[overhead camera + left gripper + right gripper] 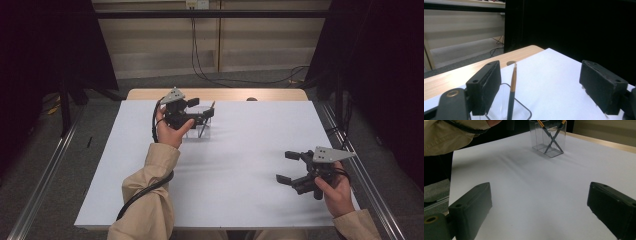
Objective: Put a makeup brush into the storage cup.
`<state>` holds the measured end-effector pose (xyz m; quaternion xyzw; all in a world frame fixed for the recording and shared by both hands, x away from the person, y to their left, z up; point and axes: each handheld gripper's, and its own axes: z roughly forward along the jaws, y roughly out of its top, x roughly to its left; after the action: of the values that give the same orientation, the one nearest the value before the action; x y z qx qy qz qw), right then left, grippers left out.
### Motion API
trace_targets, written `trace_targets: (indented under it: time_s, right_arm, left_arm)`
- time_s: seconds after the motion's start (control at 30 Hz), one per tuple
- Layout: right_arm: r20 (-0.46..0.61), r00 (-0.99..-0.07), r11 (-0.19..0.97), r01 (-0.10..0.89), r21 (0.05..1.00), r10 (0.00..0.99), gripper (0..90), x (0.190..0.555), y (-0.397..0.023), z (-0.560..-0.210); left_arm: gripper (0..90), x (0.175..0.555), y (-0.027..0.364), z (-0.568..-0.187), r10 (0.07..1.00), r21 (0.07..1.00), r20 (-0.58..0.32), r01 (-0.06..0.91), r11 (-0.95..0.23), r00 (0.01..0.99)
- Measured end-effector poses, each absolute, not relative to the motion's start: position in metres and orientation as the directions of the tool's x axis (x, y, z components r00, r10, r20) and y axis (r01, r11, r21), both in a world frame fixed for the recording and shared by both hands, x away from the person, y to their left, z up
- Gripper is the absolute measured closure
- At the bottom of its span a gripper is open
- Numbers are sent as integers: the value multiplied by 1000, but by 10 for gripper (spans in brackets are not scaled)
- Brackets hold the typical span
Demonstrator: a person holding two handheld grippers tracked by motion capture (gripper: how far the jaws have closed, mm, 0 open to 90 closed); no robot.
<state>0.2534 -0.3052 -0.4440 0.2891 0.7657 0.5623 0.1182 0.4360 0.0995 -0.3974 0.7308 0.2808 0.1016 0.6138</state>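
- The left gripper [206,113] hangs over the clear box [548,138] at the far side, jaws apart, holding nothing.
- Two brushes [552,137] stand crossed inside the box.
- The right gripper [288,166] rests near the table's [240,150] right edge, jaws wide and empty.

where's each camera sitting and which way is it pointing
high view: fixed above the person's side, looking forward and down on the table; both forearms, left tool, right tool.
left gripper view: rides the left tool, open jaws over the clear holder and a brush.
right gripper view: rides the right tool, facing across the table; a sleeve at top left.
Shared: the holder appears in both gripper views.
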Motion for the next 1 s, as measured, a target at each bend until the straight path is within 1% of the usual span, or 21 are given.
trace_targets:
  time_s: [0.47,0.7,1.0]
  right_arm:
    - [144,-807,197,306,931,572,53,254,-304,-443]
    - [144,-808,194,303,933,572,53,253,-304,-442]
    - [140,-807,198,303,932,574,53,254,-303,-443]
  left_arm:
    - [124,424,107,-396,522,954,-193,284,-100,831]
    - [120,415,118,-398,519,955,-186,277,-103,834]
    - [106,404,133,-402,509,955,-200,283,-90,837]
